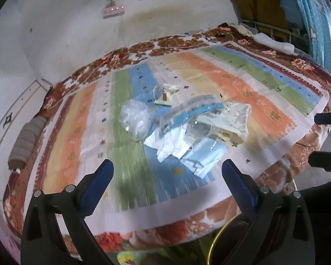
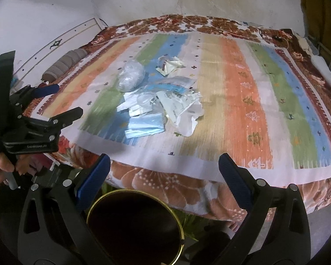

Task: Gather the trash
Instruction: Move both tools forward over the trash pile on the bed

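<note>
Right wrist: bin (image 2: 134,227) interior dark; trash pile (image 2: 156,101) blurred.

A bedroom in a lived-in home.

A bed (image 2: 165,183) fills the middle of both views, covered by a brown floral blanket (image 2: 156,185) with a striped pastel sheet (image 2: 238,101) spread on top. A stained white wall (image 1: 66,33) stands behind it, with a power strip (image 1: 113,11) fixed at upper centre of the left view. Blue patterned cloth (image 1: 315,17) hangs at upper right, and a rolled grey bolster (image 1: 25,139) lies at the left edge.
</note>
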{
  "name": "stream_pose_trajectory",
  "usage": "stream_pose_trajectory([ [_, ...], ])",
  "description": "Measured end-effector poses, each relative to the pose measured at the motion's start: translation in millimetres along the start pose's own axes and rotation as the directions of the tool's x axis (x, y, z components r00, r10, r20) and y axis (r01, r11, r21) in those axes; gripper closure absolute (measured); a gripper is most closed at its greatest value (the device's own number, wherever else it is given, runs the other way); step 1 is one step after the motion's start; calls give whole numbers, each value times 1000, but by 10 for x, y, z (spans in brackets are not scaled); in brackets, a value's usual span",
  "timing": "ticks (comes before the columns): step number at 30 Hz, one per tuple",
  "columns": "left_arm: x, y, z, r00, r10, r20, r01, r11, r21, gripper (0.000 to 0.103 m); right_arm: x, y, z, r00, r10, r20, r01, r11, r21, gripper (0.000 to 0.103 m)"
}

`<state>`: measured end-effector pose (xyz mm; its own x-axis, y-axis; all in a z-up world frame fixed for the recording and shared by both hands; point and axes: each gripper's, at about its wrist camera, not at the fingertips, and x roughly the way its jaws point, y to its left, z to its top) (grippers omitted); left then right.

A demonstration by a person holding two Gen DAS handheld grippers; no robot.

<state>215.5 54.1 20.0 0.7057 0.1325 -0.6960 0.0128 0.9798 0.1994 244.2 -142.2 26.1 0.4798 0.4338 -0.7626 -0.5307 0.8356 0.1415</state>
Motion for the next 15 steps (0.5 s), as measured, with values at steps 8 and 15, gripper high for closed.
stream_pose_trajectory([
  [8,446,81,70,1000,-26,-16,26,999,34,7,276,-121,190,999,-11,-46,13,999,29,13],
  [15,820,132,77,998,-13,-55,17,996,86,12,526,-249,325,997,5,-82,1,997,73,14],
])
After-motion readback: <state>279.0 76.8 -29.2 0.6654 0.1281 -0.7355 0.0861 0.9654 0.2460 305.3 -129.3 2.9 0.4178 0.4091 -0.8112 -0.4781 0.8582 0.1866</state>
